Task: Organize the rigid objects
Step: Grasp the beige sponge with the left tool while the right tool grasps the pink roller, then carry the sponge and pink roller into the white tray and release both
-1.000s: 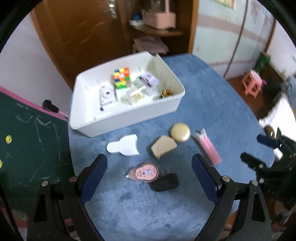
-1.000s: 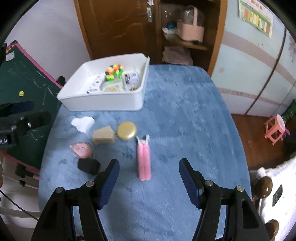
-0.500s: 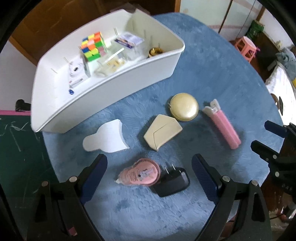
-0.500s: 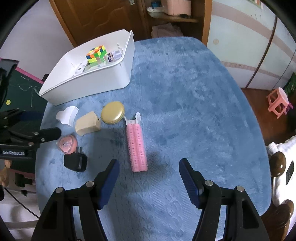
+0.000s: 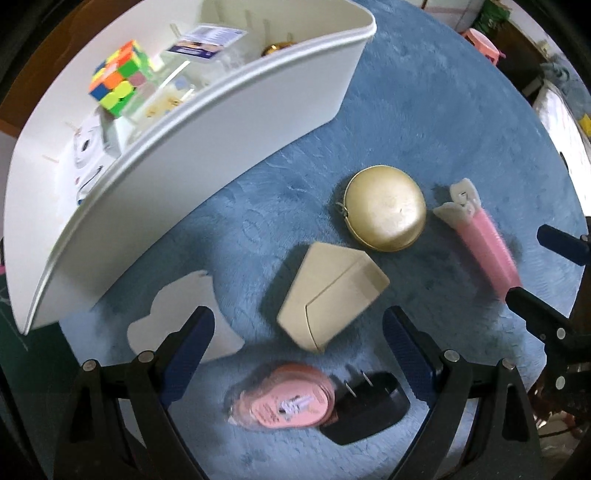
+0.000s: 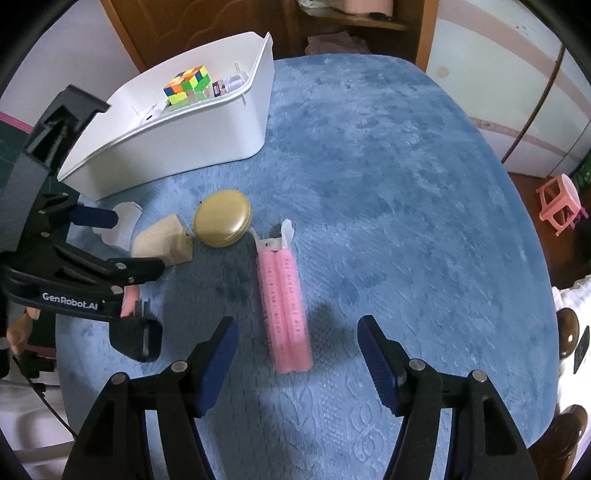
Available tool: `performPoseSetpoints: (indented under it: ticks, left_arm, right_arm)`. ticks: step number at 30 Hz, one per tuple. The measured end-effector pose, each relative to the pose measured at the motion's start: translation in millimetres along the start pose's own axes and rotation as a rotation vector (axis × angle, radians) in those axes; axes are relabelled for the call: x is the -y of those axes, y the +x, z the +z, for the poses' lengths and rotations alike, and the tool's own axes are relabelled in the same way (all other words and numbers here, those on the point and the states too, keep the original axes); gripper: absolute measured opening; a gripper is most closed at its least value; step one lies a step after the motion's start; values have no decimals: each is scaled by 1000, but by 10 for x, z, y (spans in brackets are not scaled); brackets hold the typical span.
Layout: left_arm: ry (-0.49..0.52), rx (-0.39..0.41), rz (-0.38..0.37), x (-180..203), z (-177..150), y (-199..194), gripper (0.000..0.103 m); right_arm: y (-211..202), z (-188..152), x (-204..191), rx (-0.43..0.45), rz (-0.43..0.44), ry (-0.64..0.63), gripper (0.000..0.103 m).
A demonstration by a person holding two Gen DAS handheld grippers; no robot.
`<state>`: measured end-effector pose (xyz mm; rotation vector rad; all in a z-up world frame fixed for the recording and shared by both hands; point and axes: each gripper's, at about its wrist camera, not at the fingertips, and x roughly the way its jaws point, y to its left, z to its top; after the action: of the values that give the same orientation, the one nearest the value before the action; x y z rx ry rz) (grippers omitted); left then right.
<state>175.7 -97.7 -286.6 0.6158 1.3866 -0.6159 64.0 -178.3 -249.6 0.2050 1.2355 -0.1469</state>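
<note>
A blue plush cloth (image 6: pixel 388 192) covers the rounded table and fills most of the right wrist frame. Along the top edge stands a brown wooden cabinet (image 6: pixel 207 26) with an open shelf (image 6: pixel 354 20) (some pale, folded things lie on it, too blurred to name). At upper right is a pale wall (image 6: pixel 495 70) with a pinkish stripe, and a small pink plastic stool (image 6: pixel 559 203) stands on the reddish floor at the right edge.
</note>
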Motion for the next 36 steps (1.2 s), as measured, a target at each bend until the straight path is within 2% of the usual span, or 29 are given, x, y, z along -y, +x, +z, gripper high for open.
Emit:
performPoseSetpoints:
  ticks: [5,11,14,16,19,20,23,28,29,32,36]
  left_arm:
    - [37,-15,-20,48,41,114,94]
    - [34,-15,-33,80,51,213,93]
    - [12,-19,-48,58,51,247,88]
    - [0,-17,-63,13,46,254,83]
    - [2,-6,-53,-21,57,268,70]
    - [4,-2,-46,-16,57,268,69]
    - [-2,15,-47,14,27,234,53]
    - [-39,34,-33,26,10,225,48]
    - [-46,38,-29,62,14,229,48]
    - [-76,51,-31,52,-31,183,47]
    - [-114,73,-43,6,-103,31,47]
  right_arm:
    - [123,38,-22,-19,-9,-9,68]
    - [233,79,-64,-29,-17,-29,68]
    - [286,98,-73,-37,-22,-35,68]
    - [311,107,-82,-40,-24,-39,67]
    - [359,109,-107,-50,-30,-53,62]
    - [376,105,-122,-55,-29,-56,61]
    - [426,87,-145,-64,-32,-65,60]
    - [468,69,-205,-56,-59,-112,57]
    - [464,47,-230,-54,-65,-121,52]
    - [443,39,-261,-48,-57,-136,27]
    - [392,23,-244,-52,-29,-121,26]
